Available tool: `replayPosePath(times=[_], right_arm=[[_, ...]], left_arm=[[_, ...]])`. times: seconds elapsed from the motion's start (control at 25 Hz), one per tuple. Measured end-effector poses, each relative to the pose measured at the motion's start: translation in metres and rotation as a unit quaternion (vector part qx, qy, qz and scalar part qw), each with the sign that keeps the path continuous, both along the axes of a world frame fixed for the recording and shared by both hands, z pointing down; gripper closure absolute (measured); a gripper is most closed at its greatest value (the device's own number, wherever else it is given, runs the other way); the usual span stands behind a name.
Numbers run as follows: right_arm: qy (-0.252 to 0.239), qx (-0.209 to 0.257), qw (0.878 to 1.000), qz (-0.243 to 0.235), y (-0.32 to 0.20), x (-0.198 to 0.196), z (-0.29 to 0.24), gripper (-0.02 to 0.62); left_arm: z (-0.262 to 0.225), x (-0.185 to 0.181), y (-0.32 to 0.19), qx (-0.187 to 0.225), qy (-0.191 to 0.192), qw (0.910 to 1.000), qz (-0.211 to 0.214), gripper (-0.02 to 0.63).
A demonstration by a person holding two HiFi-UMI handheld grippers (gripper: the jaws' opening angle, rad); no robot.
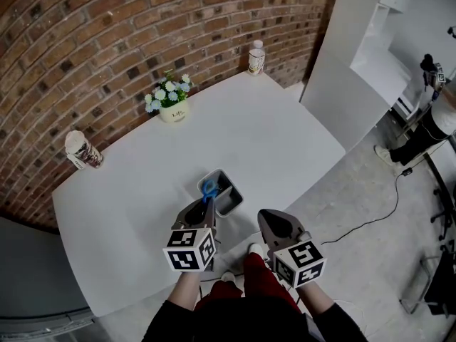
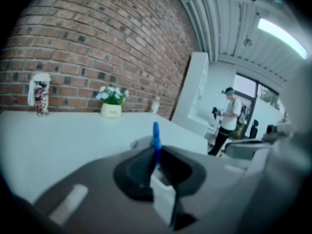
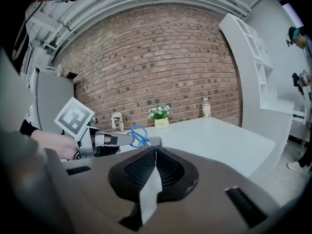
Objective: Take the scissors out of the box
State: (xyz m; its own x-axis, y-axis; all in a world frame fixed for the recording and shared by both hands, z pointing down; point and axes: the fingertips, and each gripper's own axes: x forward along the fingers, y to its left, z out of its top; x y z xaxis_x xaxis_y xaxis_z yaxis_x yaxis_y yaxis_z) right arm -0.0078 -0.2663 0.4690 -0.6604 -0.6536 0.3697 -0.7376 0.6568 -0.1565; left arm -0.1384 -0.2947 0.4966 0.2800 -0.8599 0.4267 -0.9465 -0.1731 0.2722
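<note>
Left gripper (image 1: 206, 204): jaws narrow, clamped on the blue scissors (image 1: 209, 189). In the left gripper view the blue handle (image 2: 156, 139) stands edge-on between the jaws, poking out past the tips. Blades not visible.

Scissors handle loops sit over the near-left rim of the box (image 1: 229, 194); the right gripper view shows them (image 3: 139, 134) just above the box's edge. Cannot tell whether any part is inside the box.

Right gripper (image 1: 269, 219): jaws pressed together, nothing between them, held off the table edge, to the near right of the box.

Box stands near the front edge of the white table (image 1: 278, 137). Flower pot (image 1: 173, 110) well behind the box, patterned cup (image 1: 82, 150) far left of it, bottle (image 1: 256, 57) at the far corner beyond it.
</note>
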Motion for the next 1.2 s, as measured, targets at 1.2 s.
replayPosePath(times=[1.2], right_arm=[[-0.009,0.048,0.997,0.067,0.053,0.006,-0.034,0.586]], left_arm=[[-0.066,0.004,0.047,0.088,-0.032,0.9941,0.055,0.577]])
